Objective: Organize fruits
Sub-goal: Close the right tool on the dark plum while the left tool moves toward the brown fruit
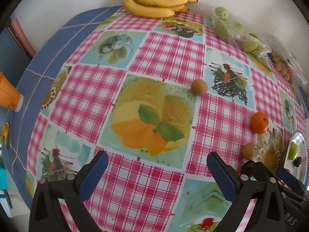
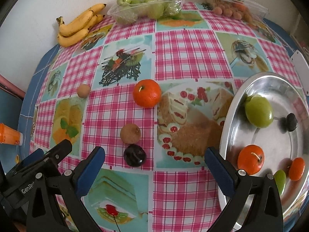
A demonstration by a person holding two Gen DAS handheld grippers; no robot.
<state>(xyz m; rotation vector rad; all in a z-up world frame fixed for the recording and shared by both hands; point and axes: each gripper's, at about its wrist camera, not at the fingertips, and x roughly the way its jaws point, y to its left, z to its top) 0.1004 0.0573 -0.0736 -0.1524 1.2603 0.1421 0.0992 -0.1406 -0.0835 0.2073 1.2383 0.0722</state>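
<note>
Fruit lay scattered on the checked tablecloth (image 2: 173, 58): a tangerine (image 2: 147, 93), a brown longan (image 2: 130, 134), a dark plum (image 2: 134, 155) just beside it, and a second longan (image 2: 83, 90) farther off. The steel plate (image 2: 231, 116) already held a green fruit (image 2: 259, 111), another tangerine (image 2: 250, 159) and a small dark fruit (image 2: 289, 122). Both the left gripper (image 1: 157, 176) and the right gripper (image 2: 154, 172) hovered above the cloth, jaws spread wide, holding nothing. Round fruit would likely roll if a finger nudged it off-centre, and the plum and longan sat so close that closing on one could knock the other away. The plate's smooth dish might let a dropped fruit roll about.
</note>
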